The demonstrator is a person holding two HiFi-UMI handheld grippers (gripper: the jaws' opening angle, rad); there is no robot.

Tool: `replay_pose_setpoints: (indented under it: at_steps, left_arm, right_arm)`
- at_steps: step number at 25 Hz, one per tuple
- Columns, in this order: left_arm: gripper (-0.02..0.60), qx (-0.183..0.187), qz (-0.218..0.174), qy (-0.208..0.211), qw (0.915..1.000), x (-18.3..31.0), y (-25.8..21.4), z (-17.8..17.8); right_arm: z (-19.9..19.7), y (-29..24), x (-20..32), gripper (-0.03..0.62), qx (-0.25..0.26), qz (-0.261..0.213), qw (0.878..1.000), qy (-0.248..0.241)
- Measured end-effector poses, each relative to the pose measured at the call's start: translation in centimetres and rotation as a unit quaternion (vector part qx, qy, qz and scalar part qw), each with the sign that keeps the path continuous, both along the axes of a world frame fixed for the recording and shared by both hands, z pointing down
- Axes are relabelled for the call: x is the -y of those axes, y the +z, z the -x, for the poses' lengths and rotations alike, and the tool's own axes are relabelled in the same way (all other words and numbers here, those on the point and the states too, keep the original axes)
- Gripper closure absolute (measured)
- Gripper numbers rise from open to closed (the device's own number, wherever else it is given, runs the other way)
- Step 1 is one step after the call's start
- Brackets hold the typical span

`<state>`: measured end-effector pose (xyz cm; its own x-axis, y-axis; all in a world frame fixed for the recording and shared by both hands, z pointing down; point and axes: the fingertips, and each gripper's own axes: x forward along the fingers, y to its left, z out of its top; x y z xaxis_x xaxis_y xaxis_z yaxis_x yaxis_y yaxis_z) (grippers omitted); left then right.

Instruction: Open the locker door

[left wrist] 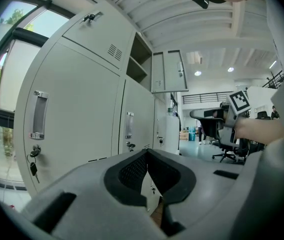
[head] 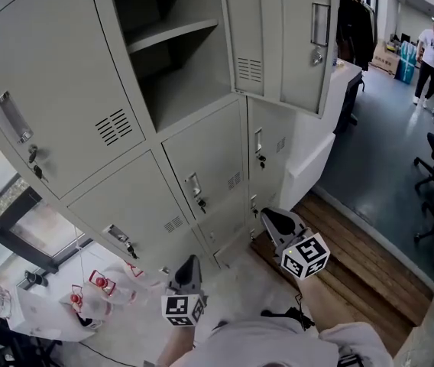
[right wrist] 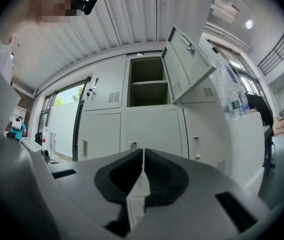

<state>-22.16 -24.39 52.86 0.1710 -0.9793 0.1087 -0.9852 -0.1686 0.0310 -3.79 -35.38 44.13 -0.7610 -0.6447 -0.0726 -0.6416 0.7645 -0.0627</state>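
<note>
Held the left gripper (head: 189, 264) low, close before the body, pointed up at the lockers, its dark ribbed pads (left wrist: 127, 174) meeting at the tips with nothing between them. Held the right gripper (head: 272, 217) a little farther off and to the right, above the wood-plank floor (head: 354, 258), jaws likewise pressed together and empty. Touched nothing with either. Faced a bank of pale grey sheet-metal lockers (head: 72, 113), flat-fronted, with louvred vents, recessed handles and keys hanging in the locks. Found the locker door (head: 282, 37) far up and to the right, swung wide open, well apart from both grippers, beside its dark compartment with one shelf (head: 173, 33). Saw a person (head: 433, 52) standing at the far right.
</note>
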Motion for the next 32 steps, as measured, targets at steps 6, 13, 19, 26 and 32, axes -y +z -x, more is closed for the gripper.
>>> replay_pose_setpoints:
  at_steps: [6,13,19,26,32]
  left_arm:
    - [0.578,-0.002,0.001,-0.002,1.0000,-0.2,0.2,-0.2]
    - [0.578,-0.005,0.002,-0.004,1.0000,-0.4,0.3,-0.2]
    - [0.579,-0.004,0.002,-0.005,1.0000,-0.4,0.3,-0.1]
    - [0.578,-0.004,0.002,-0.001,1.0000,0.0,0.3,-0.2]
    - [0.578,-0.004,0.001,-0.001,1.0000,0.2,0.3,-0.3]
  right_arm:
    - [0.7,4.2,-2.2,0.578,-0.011,0.021,1.000,0.013]
    - [2.0,5.9,-3.9,0.579,-0.031,0.023,0.999,0.004]
    - [2.2,6.0,-3.9,0.580,-0.034,0.023,0.999,-0.002]
    - [2.3,6.3,-3.8,0.580,-0.033,0.026,0.999,-0.001]
    - [2.1,6.4,-3.7,0.580,-0.034,0.028,0.999,0.001]
